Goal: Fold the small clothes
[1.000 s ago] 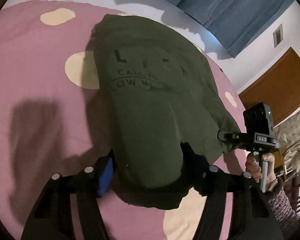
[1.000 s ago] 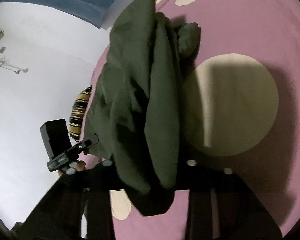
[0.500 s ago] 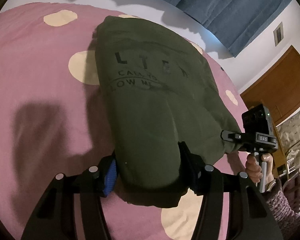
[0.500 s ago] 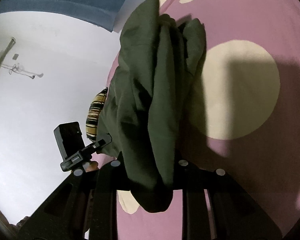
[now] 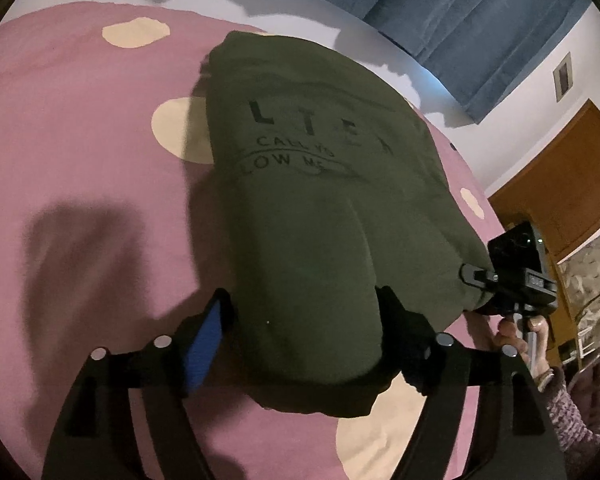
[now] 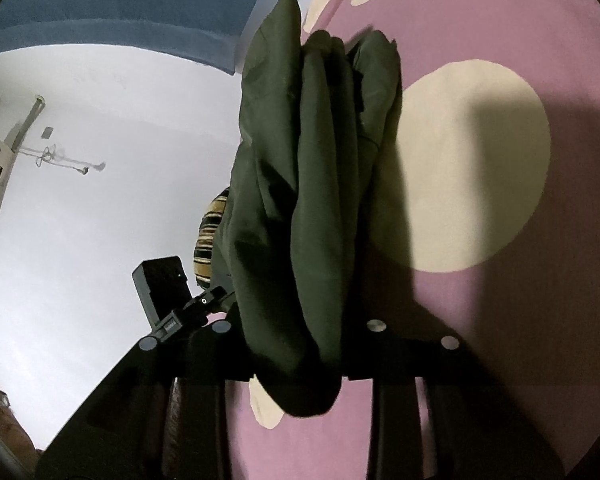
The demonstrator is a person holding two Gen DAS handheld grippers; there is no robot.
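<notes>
A dark olive-green shirt (image 5: 320,200) with black lettering lies folded on the pink bedsheet (image 5: 80,152). Its near end sits between the fingers of my left gripper (image 5: 302,308). Those jaws are opening, and the blue pad (image 5: 206,344) stands just off the cloth. In the right wrist view the shirt's bunched edge (image 6: 308,200) runs between the fingers of my right gripper (image 6: 296,320), which still pinch it while the jaws start opening. Each gripper shows in the other's view: the right one (image 5: 512,280) at the shirt's right edge, the left one (image 6: 172,292) at its far side.
The sheet has large cream dots (image 6: 472,168). A blue curtain (image 5: 480,20) and white wall lie beyond the bed, with a wooden door (image 5: 560,200) at the right. A striped cushion (image 6: 210,236) shows behind the shirt. A hand in a knit sleeve (image 5: 556,400) holds the right gripper.
My left gripper's jaws have spread and the blue pad has come off the shirt. My right gripper has sunk a little toward the bed with the bunched edge still in it.
</notes>
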